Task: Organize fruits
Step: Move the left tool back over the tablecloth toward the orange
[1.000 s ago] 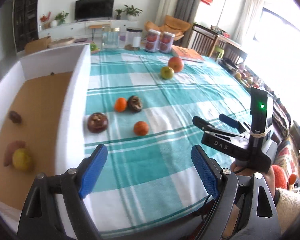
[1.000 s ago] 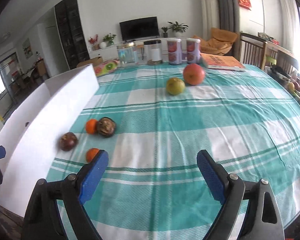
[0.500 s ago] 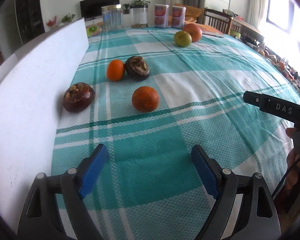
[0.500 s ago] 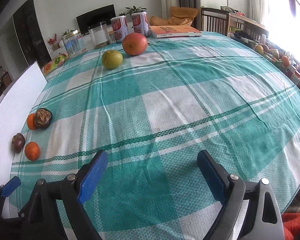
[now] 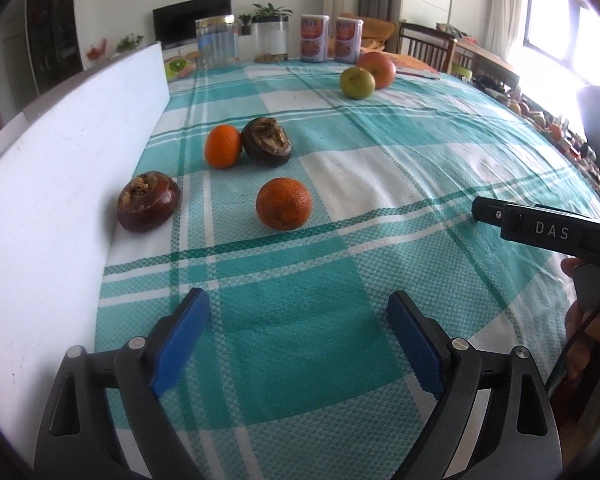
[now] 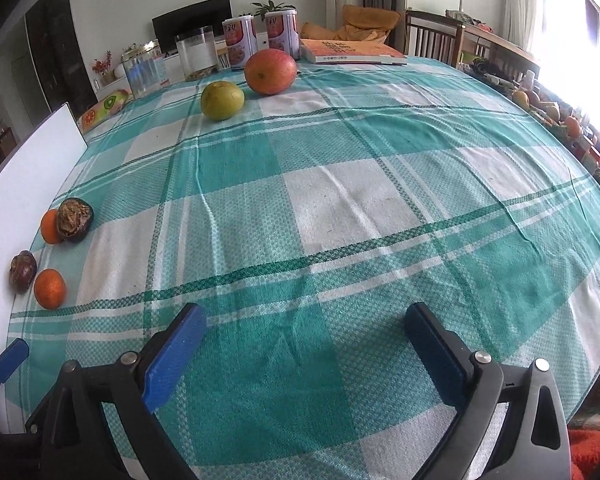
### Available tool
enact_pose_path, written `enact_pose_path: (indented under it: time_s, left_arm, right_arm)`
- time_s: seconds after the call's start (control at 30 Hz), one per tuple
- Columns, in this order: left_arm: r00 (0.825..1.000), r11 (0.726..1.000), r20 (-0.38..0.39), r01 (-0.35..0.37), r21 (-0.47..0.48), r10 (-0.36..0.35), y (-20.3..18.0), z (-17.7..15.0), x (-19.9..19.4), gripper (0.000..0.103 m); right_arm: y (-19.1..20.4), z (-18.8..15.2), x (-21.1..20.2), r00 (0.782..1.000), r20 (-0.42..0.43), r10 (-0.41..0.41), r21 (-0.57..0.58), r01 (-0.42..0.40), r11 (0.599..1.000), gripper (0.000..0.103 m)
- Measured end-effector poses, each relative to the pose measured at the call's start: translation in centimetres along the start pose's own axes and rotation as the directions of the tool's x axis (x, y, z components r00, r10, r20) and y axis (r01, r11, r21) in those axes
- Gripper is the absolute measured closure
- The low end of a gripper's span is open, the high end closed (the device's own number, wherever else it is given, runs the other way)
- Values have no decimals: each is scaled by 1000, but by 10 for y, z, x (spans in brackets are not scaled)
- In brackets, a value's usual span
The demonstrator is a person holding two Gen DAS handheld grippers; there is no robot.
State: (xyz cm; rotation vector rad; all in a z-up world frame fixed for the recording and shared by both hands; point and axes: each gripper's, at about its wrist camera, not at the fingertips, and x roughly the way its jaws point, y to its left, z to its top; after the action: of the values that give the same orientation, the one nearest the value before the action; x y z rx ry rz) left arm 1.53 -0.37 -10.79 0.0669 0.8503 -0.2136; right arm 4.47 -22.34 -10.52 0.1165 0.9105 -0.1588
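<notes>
Fruit lies on a teal checked tablecloth beside a white box [image 5: 60, 168]. A near orange [image 5: 283, 203] sits ahead of my left gripper [image 5: 298, 336], with a dark mangosteen [image 5: 148, 201] against the box wall. Farther back a small orange [image 5: 222, 146] touches a second mangosteen [image 5: 267, 142]. A green citrus [image 6: 222, 100] and a large red-orange fruit [image 6: 271, 71] rest at the far end. Both grippers hover low over bare cloth, jaws opening, nothing between them. My right gripper [image 6: 306, 344] shows in the left wrist view as a black bar [image 5: 540, 232].
Two red tins [image 6: 260, 38], clear jars [image 6: 198, 54] and a book [image 6: 348, 52] stand along the table's far edge. A fruit-printed packet [image 6: 104, 106] lies behind the box. Chairs and a cluttered side table [image 6: 548, 108] are to the right.
My left gripper has sunk from above the box to just over the cloth, so the box's inside is out of sight. The right gripper swung right toward mid-table. Both pairs of jaws have widened.
</notes>
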Motion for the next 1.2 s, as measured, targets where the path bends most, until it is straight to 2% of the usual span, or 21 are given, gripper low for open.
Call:
enact_pose_path:
  time_s: [1.0,1.2]
  left_arm:
    - [1000,1000,-1,-2,6,2,-1,0,2,10]
    - [1000,1000,-6,20,4,-20,1,1,1,9]
  right_arm:
    - [2,-1,2,1000,-6,-10,-12,9,1000,0]
    - [-2,-1,1,1000,0,11,5,-11,1000,0]
